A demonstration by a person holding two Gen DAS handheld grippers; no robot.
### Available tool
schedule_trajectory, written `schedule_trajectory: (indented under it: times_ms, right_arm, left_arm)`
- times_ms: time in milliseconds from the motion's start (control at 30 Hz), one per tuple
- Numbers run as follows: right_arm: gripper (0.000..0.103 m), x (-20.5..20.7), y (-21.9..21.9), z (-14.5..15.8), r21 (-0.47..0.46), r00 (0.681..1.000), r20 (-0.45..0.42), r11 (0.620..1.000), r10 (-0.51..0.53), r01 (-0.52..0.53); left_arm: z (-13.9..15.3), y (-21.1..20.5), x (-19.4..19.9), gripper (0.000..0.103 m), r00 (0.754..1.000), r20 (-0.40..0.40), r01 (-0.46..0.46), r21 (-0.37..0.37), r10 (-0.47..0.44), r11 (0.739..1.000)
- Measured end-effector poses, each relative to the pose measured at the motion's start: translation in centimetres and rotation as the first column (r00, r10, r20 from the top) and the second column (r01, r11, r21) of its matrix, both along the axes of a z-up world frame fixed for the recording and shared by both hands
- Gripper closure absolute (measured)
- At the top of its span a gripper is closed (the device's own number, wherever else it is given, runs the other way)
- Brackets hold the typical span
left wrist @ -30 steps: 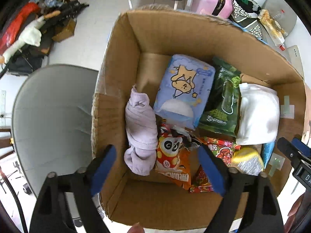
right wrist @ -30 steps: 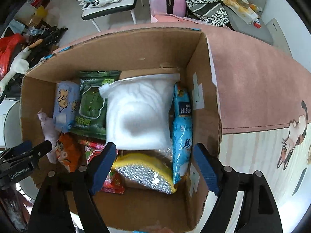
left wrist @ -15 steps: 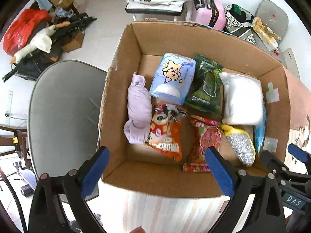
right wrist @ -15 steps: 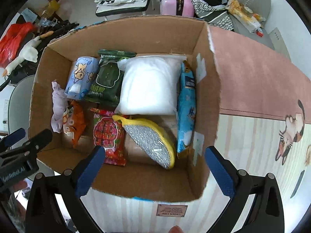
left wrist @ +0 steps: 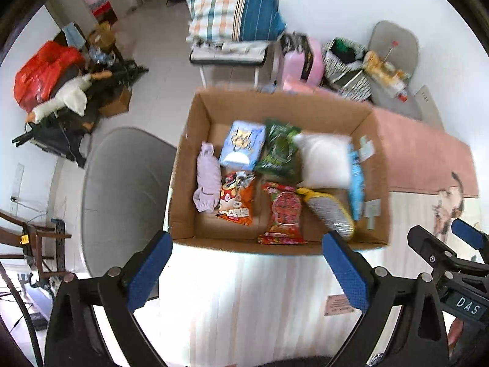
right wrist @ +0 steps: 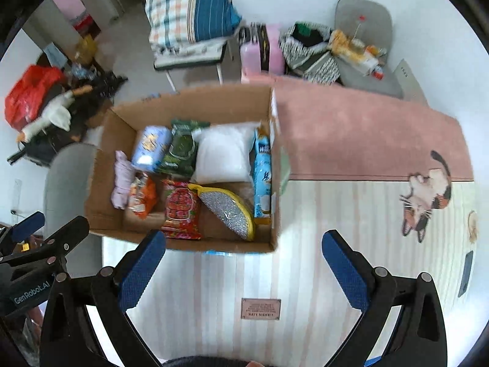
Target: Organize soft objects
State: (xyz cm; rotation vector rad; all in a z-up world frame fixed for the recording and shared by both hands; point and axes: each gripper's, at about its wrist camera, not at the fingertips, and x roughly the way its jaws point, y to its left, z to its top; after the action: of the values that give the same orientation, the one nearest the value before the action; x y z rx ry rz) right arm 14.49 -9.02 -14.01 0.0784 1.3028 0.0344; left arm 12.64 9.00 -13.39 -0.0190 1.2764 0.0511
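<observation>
we hold our left gripper (left wrist: 246, 270) and right gripper (right wrist: 244, 270) spread wide, gripping nothing, above the striped mat (right wrist: 336, 229). the soft packets, lilac rolled cloth (left wrist: 208, 180) included, lie inside the open brown cardboard box (left wrist: 377, 165).

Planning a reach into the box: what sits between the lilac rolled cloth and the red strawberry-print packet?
The orange snack bag lies between the lilac rolled cloth and the red strawberry-print packet, against the cloth; clearest in the left wrist view.
</observation>
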Motion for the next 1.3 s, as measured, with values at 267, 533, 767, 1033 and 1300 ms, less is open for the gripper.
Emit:
schedule_trajectory:
  times_ms: [267, 533, 767, 1033, 1300]
  right_arm:
    - [0.0, -6.8, -1.5, 9.9, -0.013, 0.985, 0.17, 1.0, 0.004, -0.002]
    - [0.0, -11.7, -2.1, 17.0, -0.029, 0.96, 0.279, 1.0, 0.014, -0.006]
    - [0.0, -14.4, -2.5, 20.2, -0.038, 0.948, 0.316, 0.999, 0.024, -0.013]
    - [0.0, -14.4, -2.9, 20.1, -0.067, 0.948, 0.318, 0.998, 0.009, 0.013]
    - [0.0, -13.5, -2.3, 18.2, -0.094, 0.957, 0.29, 0.995, 0.013, 0.015]
  left_arm:
    - [7.6, -1.8, -5.0, 0.003, 0.991, 0.127, 0.036, 0.021, -0.038, 0.999]
    - [13.2, -1.7, -8.7, 0.003, 0.978, 0.208, 0.021, -0.008, -0.019, 1.0]
    - [16.3, -1.6, -10.8, 0.003, 0.964, 0.266, 0.013, 0.004, -0.013, 1.0]
    - [16.2, -1.9, -11.8, 0.003, 0.965, 0.26, 0.006, 0.001, -0.006, 1.0]
    - [14.9, -1.3, -11.1, 0.003, 0.975, 0.224, 0.002, 0.008, -0.004, 1.0]
